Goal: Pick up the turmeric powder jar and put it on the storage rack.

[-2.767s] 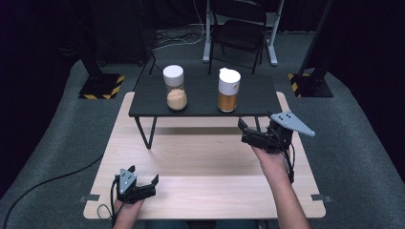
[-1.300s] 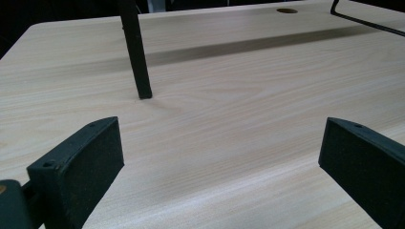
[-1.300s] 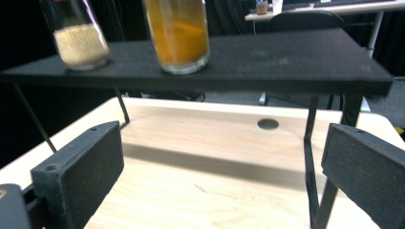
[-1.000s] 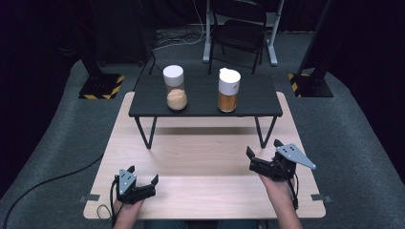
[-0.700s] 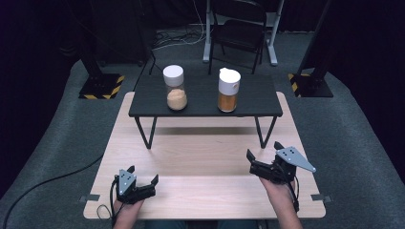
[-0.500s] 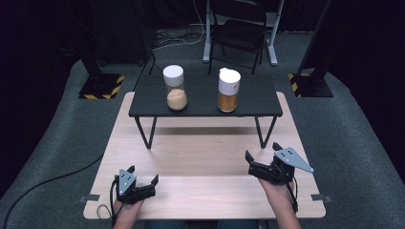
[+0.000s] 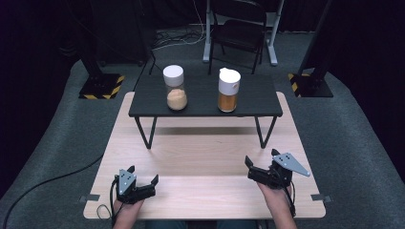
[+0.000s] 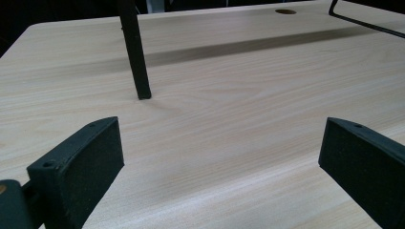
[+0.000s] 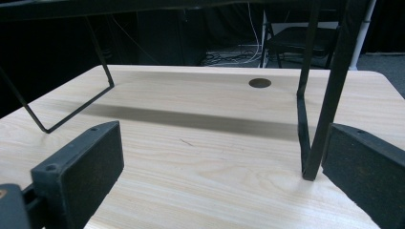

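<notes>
Two jars stand on a small black raised shelf [image 7: 205, 107]: a clear jar [image 7: 175, 88] with a white lid and pale powder at the left, and a white-capped jar [image 7: 228, 90] of amber-brown contents at the right. My left gripper [image 7: 142, 177] rests open near the wooden table's front left edge, nothing between its jaws. My right gripper [image 7: 261, 162] sits open at the front right, low over the wood, also empty. In the left gripper view a shelf leg [image 8: 136, 52] stands ahead. In the right gripper view another shelf leg [image 9: 329, 90] rises near the right jaw.
The light wooden table [image 7: 205, 162] has a cable hole [image 9: 260, 83] in its far side. Behind it stand a black folding chair [image 7: 241, 28] and stand bases with yellow-black tape [image 7: 98, 88]. A cable [image 7: 43, 183] trails over the grey floor at the left.
My right gripper has come down and toward the front edge from beside the shelf, then settled low over the table. The left gripper has stayed put.
</notes>
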`<state>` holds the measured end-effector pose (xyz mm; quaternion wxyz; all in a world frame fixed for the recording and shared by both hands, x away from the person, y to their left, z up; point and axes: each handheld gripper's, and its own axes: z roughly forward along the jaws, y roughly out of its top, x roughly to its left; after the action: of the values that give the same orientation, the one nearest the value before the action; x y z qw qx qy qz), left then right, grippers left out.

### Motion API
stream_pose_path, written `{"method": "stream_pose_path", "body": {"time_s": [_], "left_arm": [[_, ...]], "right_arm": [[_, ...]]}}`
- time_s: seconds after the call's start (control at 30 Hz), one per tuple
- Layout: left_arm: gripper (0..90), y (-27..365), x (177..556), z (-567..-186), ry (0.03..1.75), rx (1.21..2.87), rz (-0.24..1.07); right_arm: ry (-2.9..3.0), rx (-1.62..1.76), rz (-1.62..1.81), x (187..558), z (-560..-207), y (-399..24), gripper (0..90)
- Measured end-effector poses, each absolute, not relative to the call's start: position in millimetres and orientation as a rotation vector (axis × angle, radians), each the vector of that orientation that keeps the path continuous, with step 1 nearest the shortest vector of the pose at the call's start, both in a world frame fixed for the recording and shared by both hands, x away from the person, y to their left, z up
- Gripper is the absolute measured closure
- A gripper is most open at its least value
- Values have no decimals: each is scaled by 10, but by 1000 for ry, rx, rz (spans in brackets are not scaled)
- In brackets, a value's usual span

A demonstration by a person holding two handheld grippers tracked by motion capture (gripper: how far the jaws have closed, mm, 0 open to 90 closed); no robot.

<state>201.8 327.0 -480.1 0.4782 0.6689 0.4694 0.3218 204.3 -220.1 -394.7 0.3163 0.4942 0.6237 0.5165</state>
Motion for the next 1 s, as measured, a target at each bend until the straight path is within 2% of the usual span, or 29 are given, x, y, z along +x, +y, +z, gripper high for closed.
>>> {"method": "stream_pose_path", "body": {"time_s": [1.0], "left_arm": [[8,3293,2010,-4808,1148,1623,776]], "right_arm": [[1621,1469,1167,2084,-4451,-2164,3]]}}
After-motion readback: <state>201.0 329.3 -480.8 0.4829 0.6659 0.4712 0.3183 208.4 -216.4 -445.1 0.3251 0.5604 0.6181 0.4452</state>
